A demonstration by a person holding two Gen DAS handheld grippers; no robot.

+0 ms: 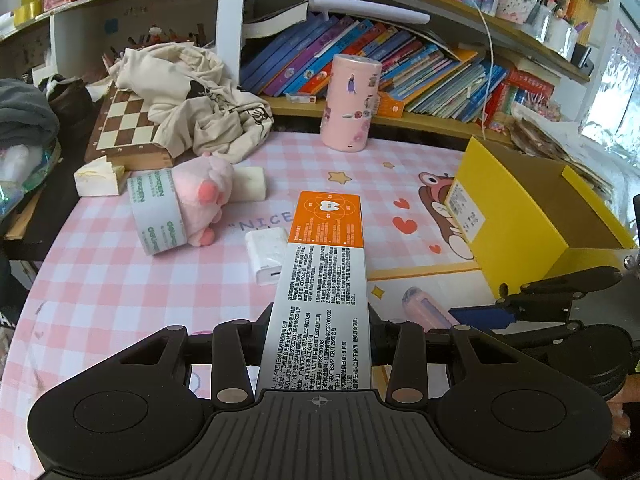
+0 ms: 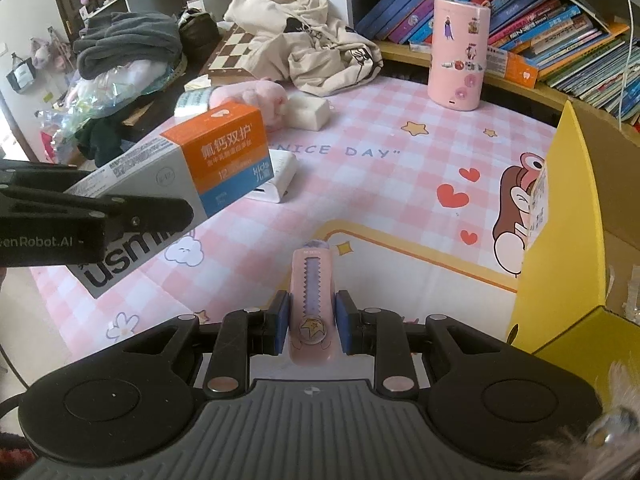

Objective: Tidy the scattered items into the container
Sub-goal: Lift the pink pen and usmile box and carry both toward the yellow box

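Right of both grippers: open yellow cardboard box (image 2: 560, 216), nearer the right gripper (image 2: 311, 322). It's clamped on a pink plastic utility knife (image 2: 311, 300), long axis fwd. Left gripper (image 1: 320, 344) clamped on long grey-orange toothpaste carton (image 1: 324, 280), also pointing fwd.

Mat (image 2: 360, 184) reads "NICE DAY"; toothpaste box (image 2: 224, 160) "usmile", "kids".

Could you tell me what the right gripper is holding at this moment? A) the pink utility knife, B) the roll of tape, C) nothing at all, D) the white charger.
A: in the right wrist view, the right gripper has its blue-padded jaws closed on either side of the pink utility knife, above the checked mat.
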